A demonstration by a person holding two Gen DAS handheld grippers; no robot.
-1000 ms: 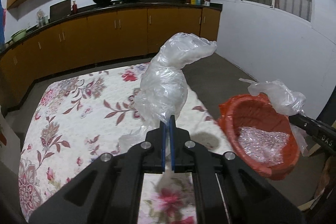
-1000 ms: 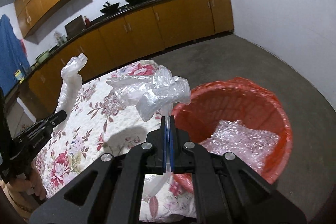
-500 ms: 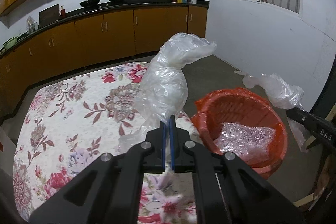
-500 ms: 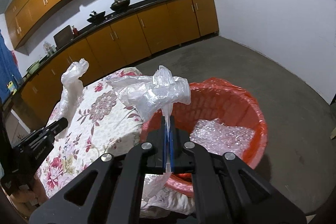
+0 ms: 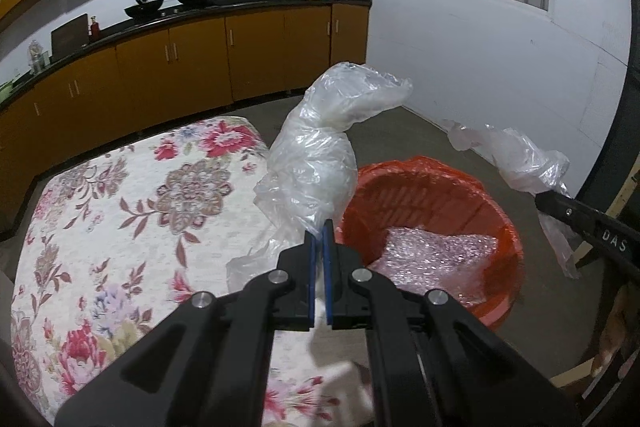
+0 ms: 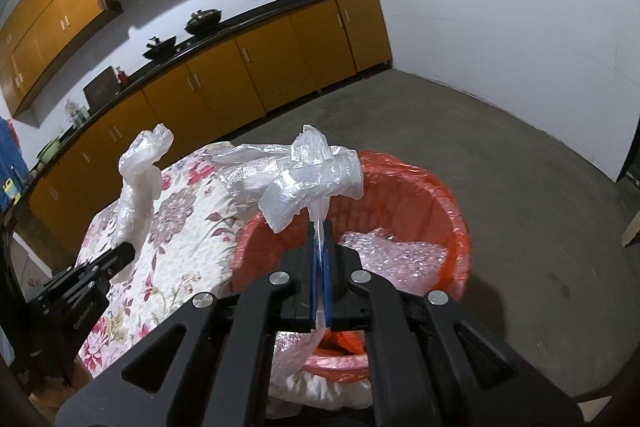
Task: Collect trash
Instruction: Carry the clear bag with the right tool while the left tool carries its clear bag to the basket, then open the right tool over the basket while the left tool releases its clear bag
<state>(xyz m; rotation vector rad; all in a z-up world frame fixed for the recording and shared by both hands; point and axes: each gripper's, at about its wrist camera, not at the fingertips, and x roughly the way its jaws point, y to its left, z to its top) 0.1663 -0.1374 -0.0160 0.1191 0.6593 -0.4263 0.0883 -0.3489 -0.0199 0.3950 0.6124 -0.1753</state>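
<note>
- Two grippers, each pinching crumpled clear plastic: left gripper grips a bunched clear plastic bag at frame centre.
- Right gripper clamps a clear plastic wrapper above the red plastic-lined round basket.

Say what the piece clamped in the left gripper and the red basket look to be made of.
Clear bag: thin plastic film, glossy, crinkled and see-through. Red basket: likely rigid moulded plastic, with a ribbed wall, lined with thin red film at the rim.
</note>
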